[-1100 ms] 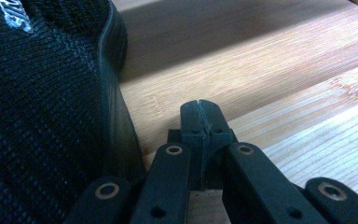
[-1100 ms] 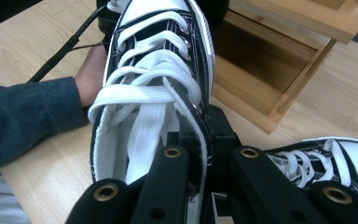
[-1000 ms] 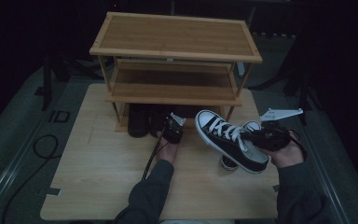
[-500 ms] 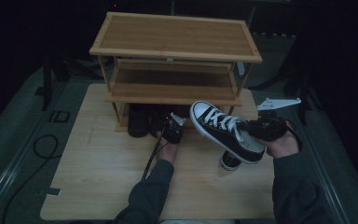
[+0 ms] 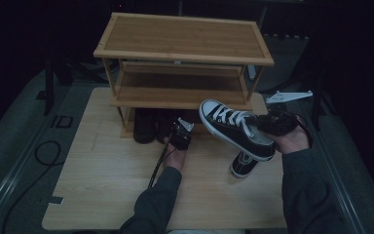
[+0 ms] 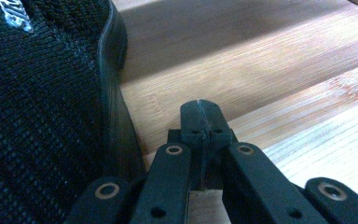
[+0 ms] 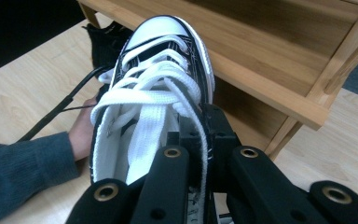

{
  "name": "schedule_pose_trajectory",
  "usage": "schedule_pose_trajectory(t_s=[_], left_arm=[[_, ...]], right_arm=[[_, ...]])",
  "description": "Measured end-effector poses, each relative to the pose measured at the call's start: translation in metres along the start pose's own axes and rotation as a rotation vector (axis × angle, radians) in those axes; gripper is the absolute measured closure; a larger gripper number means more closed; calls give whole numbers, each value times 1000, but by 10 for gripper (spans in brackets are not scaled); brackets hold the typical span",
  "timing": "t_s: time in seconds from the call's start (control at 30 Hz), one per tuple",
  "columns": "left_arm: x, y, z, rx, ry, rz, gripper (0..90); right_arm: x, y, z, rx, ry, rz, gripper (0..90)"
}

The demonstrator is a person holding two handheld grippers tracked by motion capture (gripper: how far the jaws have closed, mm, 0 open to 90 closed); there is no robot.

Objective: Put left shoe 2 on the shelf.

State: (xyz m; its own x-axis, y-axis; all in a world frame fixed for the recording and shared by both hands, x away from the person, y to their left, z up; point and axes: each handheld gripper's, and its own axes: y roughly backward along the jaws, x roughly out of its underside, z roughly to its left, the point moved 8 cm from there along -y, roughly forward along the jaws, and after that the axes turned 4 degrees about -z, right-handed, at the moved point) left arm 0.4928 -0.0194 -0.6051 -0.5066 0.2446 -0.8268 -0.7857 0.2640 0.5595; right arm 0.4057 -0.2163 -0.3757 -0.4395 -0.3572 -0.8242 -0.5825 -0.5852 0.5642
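A black-and-white lace-up sneaker (image 5: 231, 127) hangs in the air in front of the bamboo shoe rack (image 5: 182, 53), toe pointing at the middle shelf. My right gripper (image 5: 276, 122) is shut on its heel collar; in the right gripper view the jaws (image 7: 205, 128) clamp the sneaker (image 7: 158, 70) by its side wall. The matching sneaker (image 5: 243, 164) lies on the table below. My left gripper (image 5: 181, 135) rests on the table by the rack's foot, shut on nothing (image 6: 200, 112), beside a black knit shoe (image 6: 42, 93).
Dark shoes (image 5: 146, 125) stand under the rack's lowest shelf. The rack's shelf edge (image 7: 270, 93) is just beyond the sneaker's toe. The wooden table (image 5: 102, 185) has bare room at the front left. A cable (image 5: 158, 163) trails from the left gripper.
My right gripper has lifted the sneaker higher and carried it left, toward the rack's shelf. The left gripper has stayed where it was.
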Motion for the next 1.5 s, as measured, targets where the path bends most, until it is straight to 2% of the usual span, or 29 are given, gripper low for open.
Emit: schedule_pose_trajectory(t_s=[0.1, 0.47, 0.8, 1.1, 1.27, 1.4, 1.5], left_arm=[[0, 0, 0, 1, -1, 0, 900], [0, 0, 0, 0, 0, 1, 900], [0, 0, 0, -1, -3, 3, 900], [0, 0, 0, 0, -4, 1, 900], [0, 0, 0, 0, -4, 1, 900], [0, 0, 0, -1, -4, 0, 900], [0, 0, 0, 0, -4, 1, 900]], right_arm=[[-2, -3, -3, 4, -9, -5, 886], [-14, -6, -3, -6, -17, -26, 885], [-26, -25, -8, 2, -39, -22, 885], [-42, -52, -16, 33, -90, -25, 885], [-48, -63, -14, 25, -107, -31, 884], [-54, -71, -12, 59, -111, -35, 884], [-59, -76, -12, 66, -131, -49, 884]])
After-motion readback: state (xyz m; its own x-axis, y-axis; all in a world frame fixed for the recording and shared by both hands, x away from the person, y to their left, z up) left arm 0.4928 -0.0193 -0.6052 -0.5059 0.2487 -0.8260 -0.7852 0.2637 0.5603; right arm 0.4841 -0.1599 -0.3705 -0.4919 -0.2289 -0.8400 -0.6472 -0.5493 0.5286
